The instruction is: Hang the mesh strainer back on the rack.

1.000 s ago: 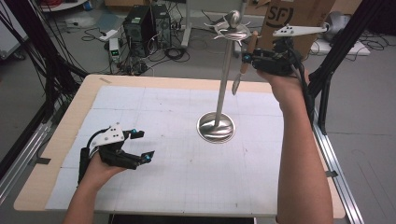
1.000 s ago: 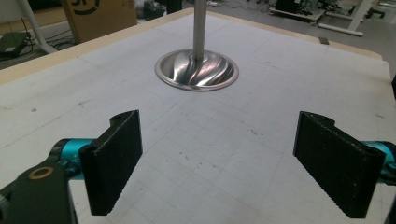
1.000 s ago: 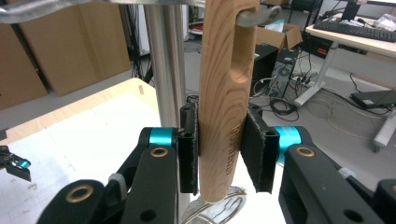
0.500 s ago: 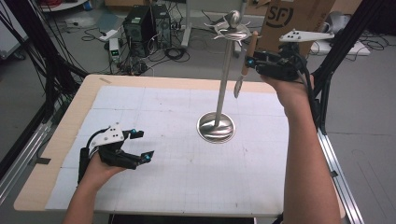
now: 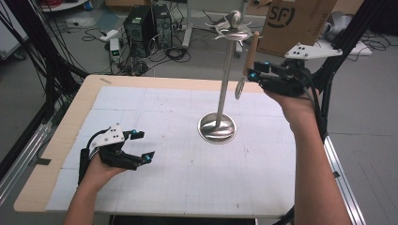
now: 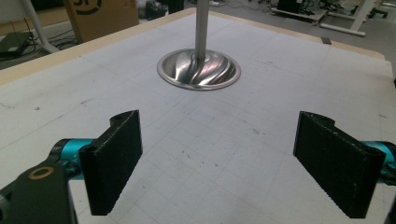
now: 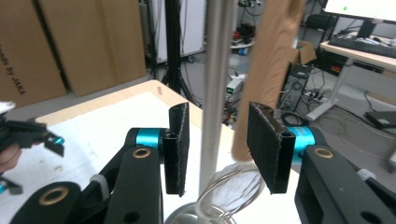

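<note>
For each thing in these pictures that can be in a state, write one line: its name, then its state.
Utensil stand: upright on the table.
Wooden-handled strainer: hanging from the stand's top, free of the pads.
Right gripper: open, jaws just opened, beside the handle.
Left gripper: open wide, nothing between the jaws.
</note>
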The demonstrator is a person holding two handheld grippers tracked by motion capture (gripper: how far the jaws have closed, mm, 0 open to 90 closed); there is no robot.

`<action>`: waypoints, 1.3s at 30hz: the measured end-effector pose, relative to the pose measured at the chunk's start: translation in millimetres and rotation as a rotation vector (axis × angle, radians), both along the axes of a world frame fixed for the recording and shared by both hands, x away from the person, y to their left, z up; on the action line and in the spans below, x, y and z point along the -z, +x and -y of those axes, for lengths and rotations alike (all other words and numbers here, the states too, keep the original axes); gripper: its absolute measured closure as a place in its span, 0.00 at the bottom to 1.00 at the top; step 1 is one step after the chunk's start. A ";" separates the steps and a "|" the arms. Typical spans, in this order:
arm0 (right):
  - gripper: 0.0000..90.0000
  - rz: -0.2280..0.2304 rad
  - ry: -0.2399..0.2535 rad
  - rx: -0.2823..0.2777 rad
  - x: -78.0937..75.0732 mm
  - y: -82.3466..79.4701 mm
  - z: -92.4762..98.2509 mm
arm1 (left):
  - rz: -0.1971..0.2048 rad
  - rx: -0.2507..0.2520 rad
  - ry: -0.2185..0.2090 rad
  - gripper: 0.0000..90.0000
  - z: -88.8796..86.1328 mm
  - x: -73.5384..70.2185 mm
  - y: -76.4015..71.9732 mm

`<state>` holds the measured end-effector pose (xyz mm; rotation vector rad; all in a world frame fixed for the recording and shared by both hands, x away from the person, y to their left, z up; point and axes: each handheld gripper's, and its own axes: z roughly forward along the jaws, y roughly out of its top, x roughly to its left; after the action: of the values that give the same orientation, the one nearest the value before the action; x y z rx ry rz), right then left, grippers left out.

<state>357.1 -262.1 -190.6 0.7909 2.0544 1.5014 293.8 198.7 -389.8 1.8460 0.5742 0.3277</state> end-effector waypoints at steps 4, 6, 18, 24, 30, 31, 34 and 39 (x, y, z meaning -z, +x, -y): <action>0.65 0.004 0.001 -0.024 7.3 -7.8 -1.1 | 0.000 -0.003 -0.005 0.18 -0.8 0.2 0.2; 0.65 0.009 0.006 -0.038 11.7 -11.2 -1.6 | 0.001 -0.006 -0.004 0.18 -1.4 0.1 0.3; 0.62 0.008 0.035 -0.120 38.2 -29.3 -10.1 | 0.004 -0.008 -0.010 0.18 -2.8 0.4 0.2; 0.61 -0.006 0.050 -0.111 59.4 -32.5 -4.2 | 0.006 -0.017 -0.017 0.18 -7.6 -0.2 -0.1; 0.59 -0.025 0.079 -0.121 82.1 -38.4 2.1 | 0.005 -0.021 -0.017 0.18 -8.9 0.3 -0.1; 0.58 -0.025 0.082 -0.121 85.8 -39.4 3.0 | 0.006 -0.024 -0.018 0.18 -9.0 0.0 -0.5; 0.57 -0.029 0.089 -0.116 97.8 -42.8 5.7 | 0.008 -0.021 -0.025 0.18 -9.6 -0.4 -1.3; 0.54 -0.044 0.099 -0.108 116.8 -49.3 8.5 | 0.006 -0.024 -0.022 0.18 -9.5 0.5 -2.4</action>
<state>307.8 -270.6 -307.5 0.7676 2.0982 1.6698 291.4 208.3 -390.3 1.8173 0.5941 0.3415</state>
